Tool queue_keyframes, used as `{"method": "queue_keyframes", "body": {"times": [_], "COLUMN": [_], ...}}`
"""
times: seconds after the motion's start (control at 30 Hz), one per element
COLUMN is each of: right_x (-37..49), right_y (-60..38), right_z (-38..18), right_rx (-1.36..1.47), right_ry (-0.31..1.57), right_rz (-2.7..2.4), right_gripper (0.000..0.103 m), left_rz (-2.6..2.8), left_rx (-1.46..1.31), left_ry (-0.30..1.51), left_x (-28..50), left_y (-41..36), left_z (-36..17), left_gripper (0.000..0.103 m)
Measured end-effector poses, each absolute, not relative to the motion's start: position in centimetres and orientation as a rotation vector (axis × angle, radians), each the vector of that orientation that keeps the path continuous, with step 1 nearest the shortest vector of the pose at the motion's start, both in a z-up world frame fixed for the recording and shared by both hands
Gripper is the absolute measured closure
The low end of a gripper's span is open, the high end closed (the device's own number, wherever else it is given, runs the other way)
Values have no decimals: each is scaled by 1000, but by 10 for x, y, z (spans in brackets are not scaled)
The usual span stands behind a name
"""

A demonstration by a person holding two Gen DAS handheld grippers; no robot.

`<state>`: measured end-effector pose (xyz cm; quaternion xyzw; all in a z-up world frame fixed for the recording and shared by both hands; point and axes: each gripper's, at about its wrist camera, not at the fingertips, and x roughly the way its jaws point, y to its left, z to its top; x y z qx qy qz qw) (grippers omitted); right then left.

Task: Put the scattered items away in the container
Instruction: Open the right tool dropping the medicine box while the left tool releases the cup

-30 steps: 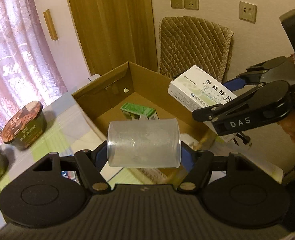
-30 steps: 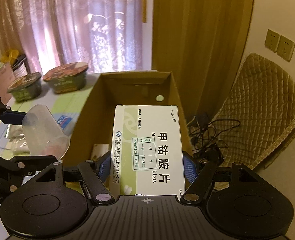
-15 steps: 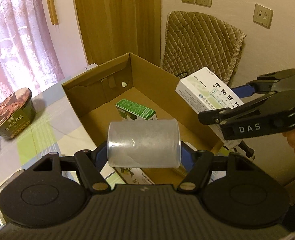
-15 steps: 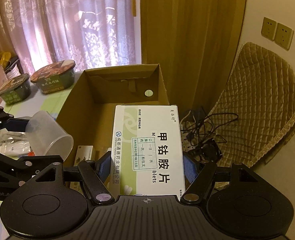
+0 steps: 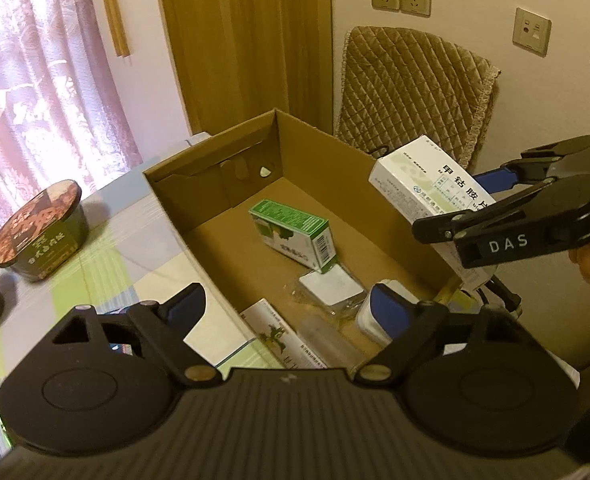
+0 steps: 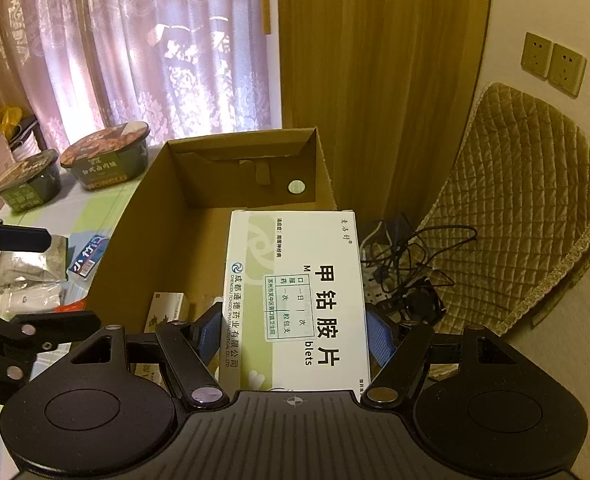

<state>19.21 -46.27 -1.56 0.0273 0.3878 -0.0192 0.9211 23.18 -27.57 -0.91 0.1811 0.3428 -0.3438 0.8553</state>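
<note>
- Between the right gripper's blue pads sits a white medicine box; the jaws are closed on its two long sides, and it hangs over the right part of the carton, not yet inside.
- At the left gripper the jaws stand wide apart and hold nothing. It hovers above the near end of the carton.
- Under the left gripper, on the carton floor, lies a clear cup on its side, next to a flat white packet and a white book-like box against the near wall.
- Further in, a green box lies near the middle of the floor.
- Outside the carton, on the table, two noodle bowls stand near the curtain, well apart from the carton.
- Nearer, beside the carton's left wall, I see a silver pouch, a small blue pack and some clear wrapping; what is in it I cannot tell.
- My judgement: the task is about half done. Several things are in, the medicine box is ready to be let go, and the things on the table are left.
</note>
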Motion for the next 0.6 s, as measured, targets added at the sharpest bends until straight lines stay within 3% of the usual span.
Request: {"method": "queue_keyframes", "body": {"times": [0.6], "right_x": [212], "right_y": [-442], "right_z": [-24], "right_rx": [32], "right_ry": [821], "right_rz": [4], "right_gripper": [30], "left_rz": [-703], "left_rx": [359], "left_ry": [731], "left_x": [235], "left_y": [-254], "left_z": [-13], "left_gripper": [16]}}
